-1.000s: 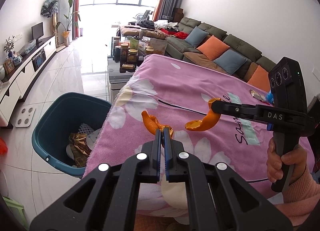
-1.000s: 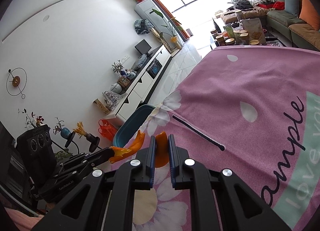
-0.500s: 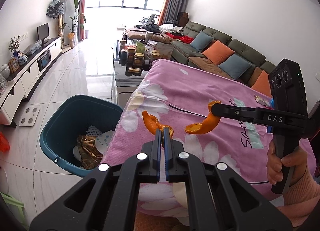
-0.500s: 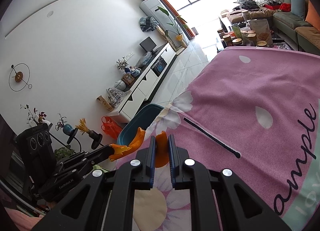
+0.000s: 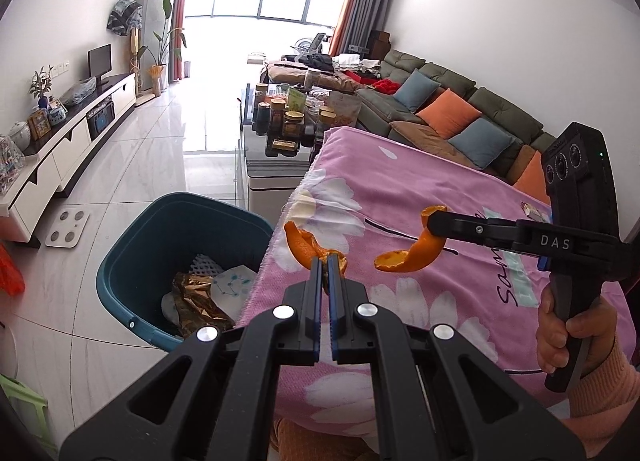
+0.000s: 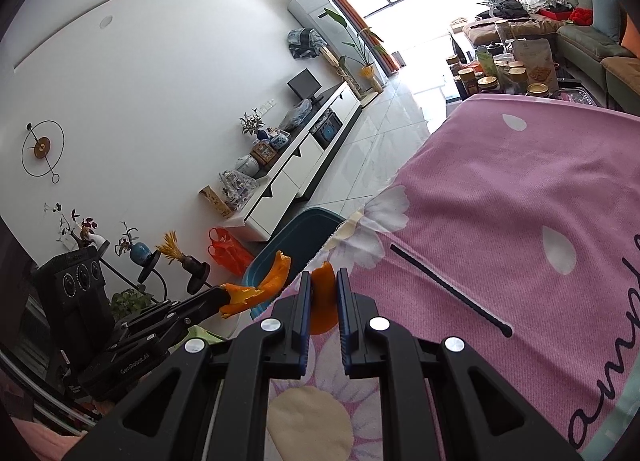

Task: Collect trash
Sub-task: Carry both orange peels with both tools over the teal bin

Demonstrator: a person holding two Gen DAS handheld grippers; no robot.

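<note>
Left wrist view: the left gripper (image 5: 325,263) has its fingers clamped on an orange peel (image 5: 306,247) at the pink-blanketed worktop's (image 5: 420,189) left edge, beside the teal bin (image 5: 160,221).

Right wrist view: the right gripper (image 6: 325,281) has its fingers clamped on a second peel (image 6: 322,301), above the worktop's left edge.

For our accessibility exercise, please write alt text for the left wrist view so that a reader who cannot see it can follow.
The left gripper pinches an orange peel above a pink flowered blanket's edge. To its right a hand holds the right gripper, clamped on a second peel. A teal bin with wrappers stands on the floor, left.
</note>
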